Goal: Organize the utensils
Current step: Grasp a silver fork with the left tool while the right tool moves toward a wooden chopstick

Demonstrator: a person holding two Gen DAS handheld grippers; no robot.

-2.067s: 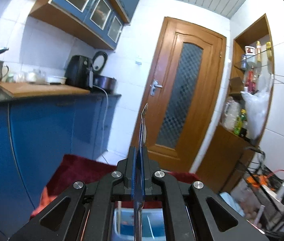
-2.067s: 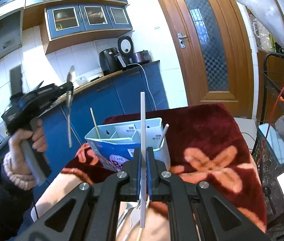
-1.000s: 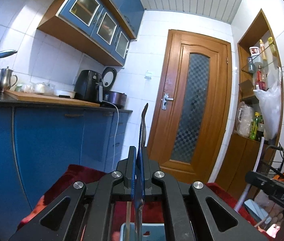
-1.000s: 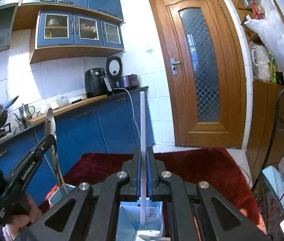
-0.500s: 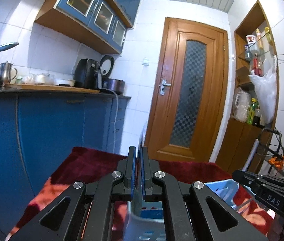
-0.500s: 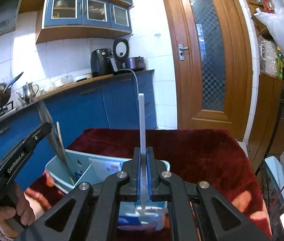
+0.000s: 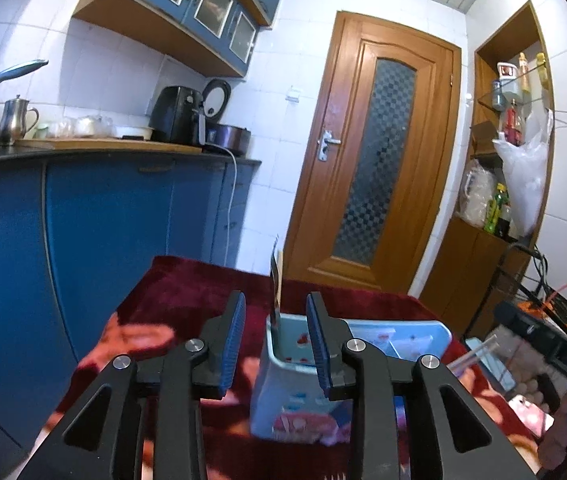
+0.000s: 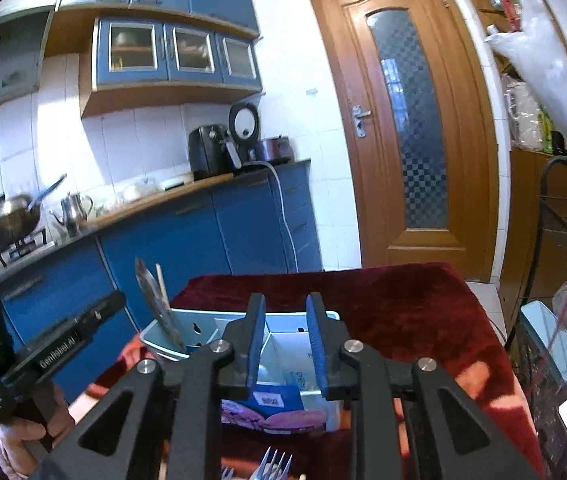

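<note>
**Both grippers letting go over the utensil box**

A metal spoon (image 8: 159, 312) stands in the left end compartment of the pale blue box (image 8: 203, 322), its long axis near upright, top leaning slightly left, with a wooden stick (image 8: 162, 286) just beside it. The left gripper (image 7: 276, 338) is opening with nothing between its pads; the spoon rises just beyond the gap. The right gripper (image 8: 284, 334) is also opening, empty, above the box's middle compartments. Only the right view shows forks (image 8: 271, 465) lying on the red cloth (image 8: 403, 304) below; only the left view shows a white stick (image 7: 473, 354) leaning at the box's right end
</note>
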